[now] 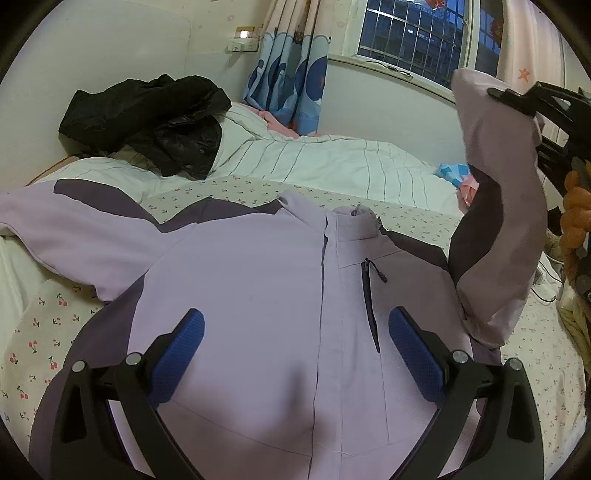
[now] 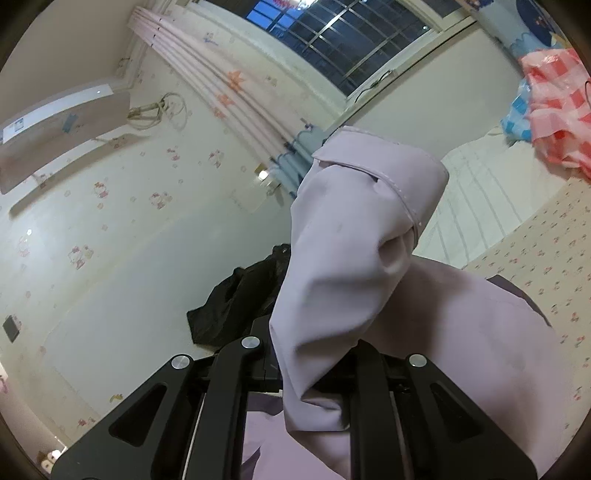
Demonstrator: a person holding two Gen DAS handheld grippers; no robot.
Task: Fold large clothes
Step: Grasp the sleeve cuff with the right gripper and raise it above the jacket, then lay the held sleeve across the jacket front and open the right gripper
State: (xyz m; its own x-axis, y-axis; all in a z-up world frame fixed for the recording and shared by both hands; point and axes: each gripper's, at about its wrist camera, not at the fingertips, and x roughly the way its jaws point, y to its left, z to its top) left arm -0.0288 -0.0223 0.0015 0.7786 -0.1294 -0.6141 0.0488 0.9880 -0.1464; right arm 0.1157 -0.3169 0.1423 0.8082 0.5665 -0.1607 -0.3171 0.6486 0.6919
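So closest in, the left gripper (image 1: 295,354) hangs over the chest of the lilac jacket (image 1: 251,280) with its blue pads (image 1: 177,365) spread wide apart and nothing between them, just fabric underneath. The jacket lies front-up on the cherry-print sheet (image 1: 40,332), zipped shut, with a small chest pocket zipper (image 1: 369,299) right of the front zip and darker purple panels at the shoulders and sides. One sleeve (image 1: 55,225) is stretched flat out to the left. The other sleeve (image 1: 495,206) is pulled up off the bed on the right, and that's where the right gripper (image 2: 314,373) comes in: its jaws are fully closed on the sleeve fabric near the cuff (image 2: 376,173), which sticks up past the fingers and flops over (the pads themselves are buried in cloth, so you only see the black arms). Further back there's a striped white duvet (image 1: 332,162), then a black jacket (image 1: 147,118) heaped by the headboard (image 1: 92,48). Behind all that, blue-patterned curtains (image 1: 288,85) and a barred window (image 1: 410,33) with dark sky outside.
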